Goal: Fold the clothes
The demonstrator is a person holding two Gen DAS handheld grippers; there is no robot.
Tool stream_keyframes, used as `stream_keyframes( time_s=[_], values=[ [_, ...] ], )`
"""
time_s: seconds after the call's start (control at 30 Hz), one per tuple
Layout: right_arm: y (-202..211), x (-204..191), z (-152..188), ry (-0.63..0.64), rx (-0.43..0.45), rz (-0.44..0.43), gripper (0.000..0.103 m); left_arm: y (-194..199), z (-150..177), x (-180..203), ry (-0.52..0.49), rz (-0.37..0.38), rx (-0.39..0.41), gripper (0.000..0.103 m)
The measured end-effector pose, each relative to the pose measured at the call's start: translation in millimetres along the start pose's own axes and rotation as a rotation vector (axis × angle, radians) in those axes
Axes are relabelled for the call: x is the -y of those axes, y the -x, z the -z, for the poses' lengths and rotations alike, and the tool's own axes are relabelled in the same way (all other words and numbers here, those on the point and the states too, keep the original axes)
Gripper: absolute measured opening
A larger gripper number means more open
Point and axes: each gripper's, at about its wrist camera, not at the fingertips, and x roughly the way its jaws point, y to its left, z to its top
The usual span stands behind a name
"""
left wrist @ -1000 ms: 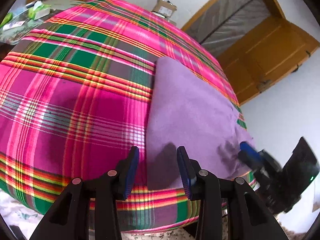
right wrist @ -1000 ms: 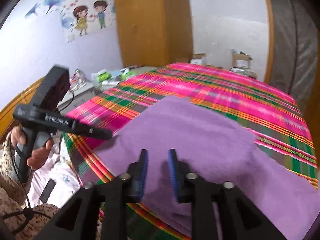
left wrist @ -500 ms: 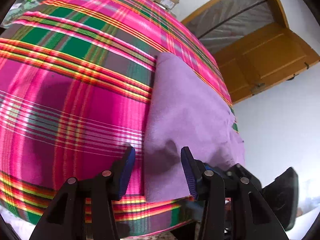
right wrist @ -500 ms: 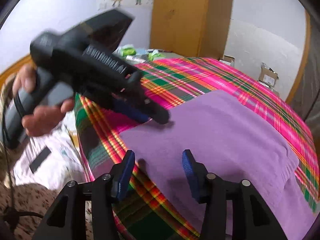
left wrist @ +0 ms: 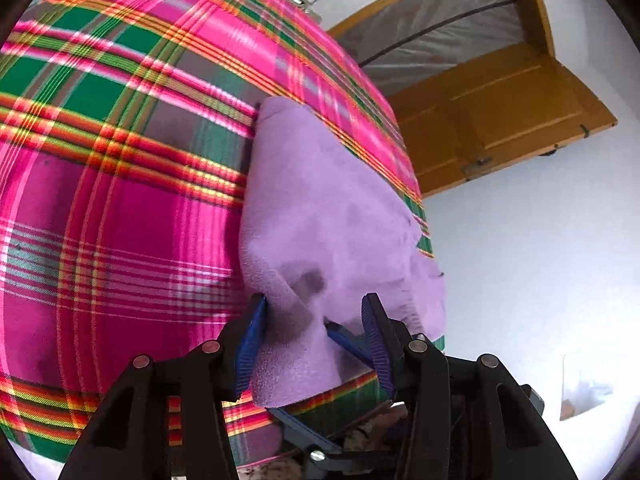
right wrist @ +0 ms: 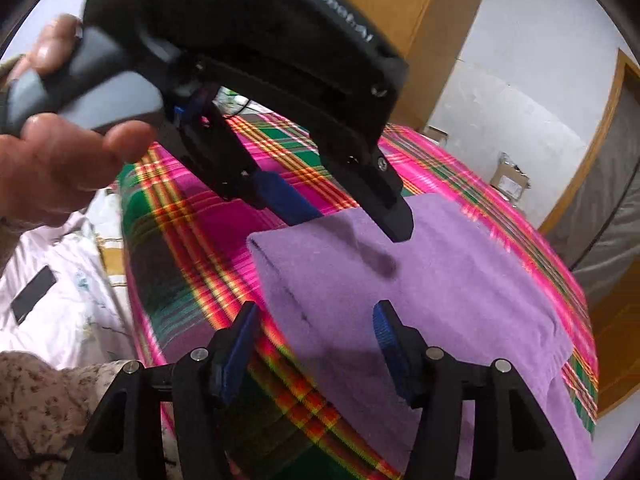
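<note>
1. One purple garment [left wrist: 328,208] lies flat on the plaid bed cover [left wrist: 120,200], at the near corner of the bed, with one end trailing toward the bed's side edge.
2. Both grippers meet at the garment's near end, close to the bed's front edge. The left gripper [left wrist: 314,340] stands about half open with a raised ridge of cloth between its fingers. One pad touches the cloth while the other stands clear, so I judge it is not yet pinching.
3. The right gripper [right wrist: 316,344] has just been opening its jaws and now stands wide. It straddles the garment's front edge where that edge crosses the bed cover, with cloth under the gap but nothing clamped.
4. The cloth looks like thick, soft fleece (fuzzy, with no sheen). It is probably light and limp, it should sag between two holds, and it should cling a little to the bed cover rather than slide.
5. Nothing here is fragile, so a firm pinch is safe.
6. The best holds are likely the two near corners, each taken well in from the hem and through every layer, so that the folded edge rises as one.
7. The main risk is catching the bed cover along with the fleece, because it lies right under the fingertips.
</note>
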Motion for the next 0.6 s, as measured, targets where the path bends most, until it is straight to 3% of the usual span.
stream_keyframes(
  time_s=[0.23,0.37,0.47,0.6],
  values=[
    [-11,3,-8,-0.076,-0.017,0.064,0.057,-1,-1,4,-0.001,0.024,0.008,0.049],
    [-13,7,-9,-0.115,-0.027,0.1,0.027,0,-3,3,0.0,0.023,0.011,0.049],
    [-9,10,-8,-0.142,-0.019,0.101,0.015,8,-8,-3,0.009,-0.017,0.052,0.049],
    [2,13,-8,-0.168,0.014,0.089,0.013,8,-18,-6,0.021,-0.032,0.058,0.055]
  ],
)
